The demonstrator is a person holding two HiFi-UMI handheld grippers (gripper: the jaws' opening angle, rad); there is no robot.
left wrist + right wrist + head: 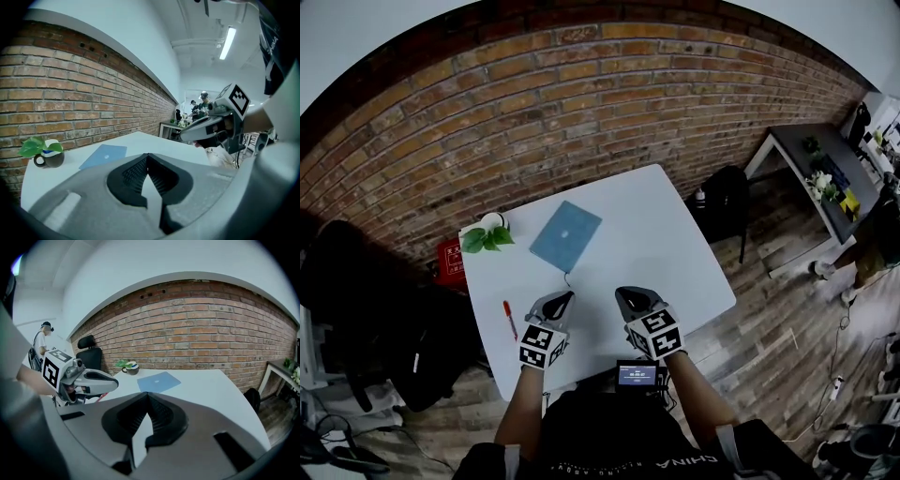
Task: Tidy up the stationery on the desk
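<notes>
Right now, at the left of the white desk [675, 253], the slim red pen [510, 319] lies alone close to the left edge. Its long axis runs near to far, with the far end tipped slightly left. Beyond it, at the far left corner, stands a dark mug with green leaves [487, 234], probably no part of the tidying.

Your left gripper [565, 298] hovers over the near part of the desk, just right of the pen. Its jaws are pressed together with nothing between them, and it points toward the far edge and somewhat down. So the pen sits off to its left, beside its body and not ahead of its tips.

Farther off, roughly between the lines of your two grippers, a flat pale-blue rectangular cover [565, 235] lies skewed on the desk; whether it is a notebook or a slim laptop is hard to tell.

Your right gripper [625, 296] is likewise closed and empty, well apart from the pen.

The left one is clearly nearer. To take the pen you would likely swing it left, part the jaws, and close them across the thin shaft, not along it.
</notes>
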